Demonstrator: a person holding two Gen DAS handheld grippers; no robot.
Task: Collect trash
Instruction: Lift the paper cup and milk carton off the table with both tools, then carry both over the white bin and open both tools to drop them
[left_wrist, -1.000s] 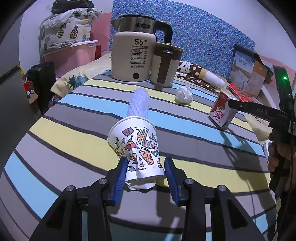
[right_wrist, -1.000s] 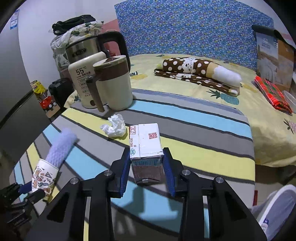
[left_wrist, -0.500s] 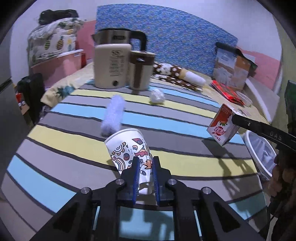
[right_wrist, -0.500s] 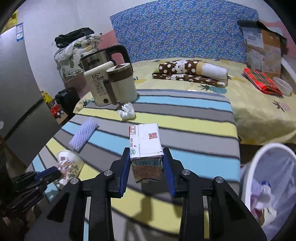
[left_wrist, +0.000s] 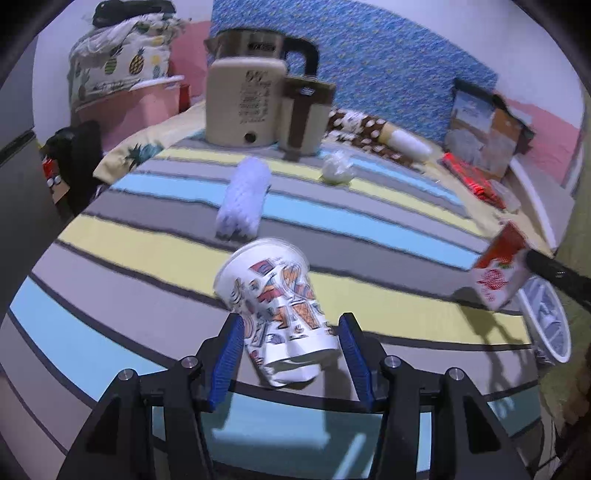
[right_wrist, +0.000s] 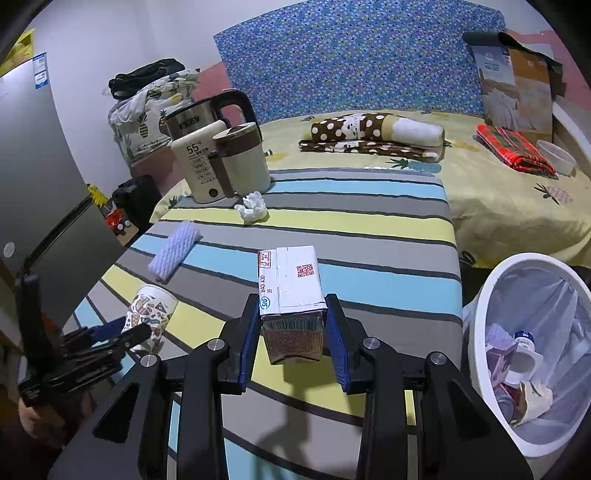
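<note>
Paper cup (left_wrist: 279, 317), pinched flat half a second ago, now lies crumpled on the striped counter (left_wrist: 369, 229) between the left gripper's (left_wrist: 291, 358) opening fingers. The right gripper (right_wrist: 291, 334) has carried its clamped carton (right_wrist: 291, 291) toward the white bin (right_wrist: 491, 280), which holds bottles and wrappers.

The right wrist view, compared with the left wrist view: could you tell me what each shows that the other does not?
Only the right wrist view shows trash inside the white bin and the carton's white top between the right gripper.

Only the left shows the opening left gripper around the paper cup and the carton's red face.

Both share the kettle, crumpled tissue and foam sleeve.
</note>
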